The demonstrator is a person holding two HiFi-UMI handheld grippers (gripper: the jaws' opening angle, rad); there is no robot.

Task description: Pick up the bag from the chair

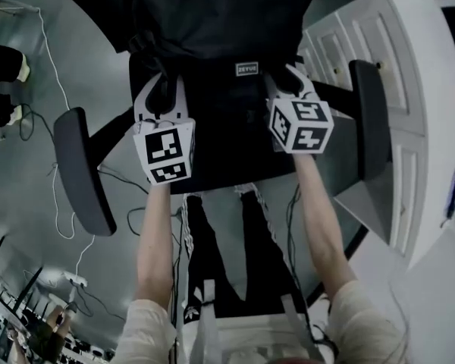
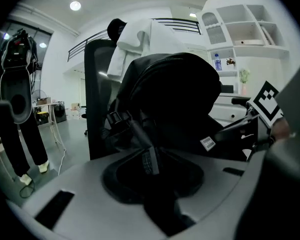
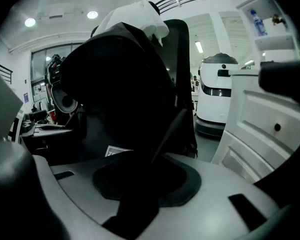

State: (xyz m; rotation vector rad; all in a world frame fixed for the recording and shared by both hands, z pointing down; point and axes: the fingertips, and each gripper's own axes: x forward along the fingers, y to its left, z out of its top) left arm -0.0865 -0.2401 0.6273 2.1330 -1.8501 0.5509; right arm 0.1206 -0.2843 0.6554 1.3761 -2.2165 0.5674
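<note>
A black backpack (image 1: 212, 21) rests on the seat of a black office chair (image 1: 227, 154), leaning against the backrest. My left gripper (image 1: 161, 89) is at the bag's left side, shut on a black shoulder strap (image 2: 140, 134) that runs up from its jaws to the bag (image 2: 175, 99). At the bag's right side my right gripper (image 1: 288, 78) is shut on the other strap (image 3: 172, 126), which passes between its jaws. From the right gripper view the backpack (image 3: 115, 84) fills the middle. The fingertips themselves are hidden by the straps and the dark bag.
The chair's armrests (image 1: 80, 169) (image 1: 371, 120) flank both grippers. A white cabinet (image 1: 409, 89) stands close on the right. White cloth (image 2: 135, 39) hangs over the chair back. Cables (image 1: 57, 89) trail on the floor at the left, and a person's legs (image 2: 27, 134) stand there.
</note>
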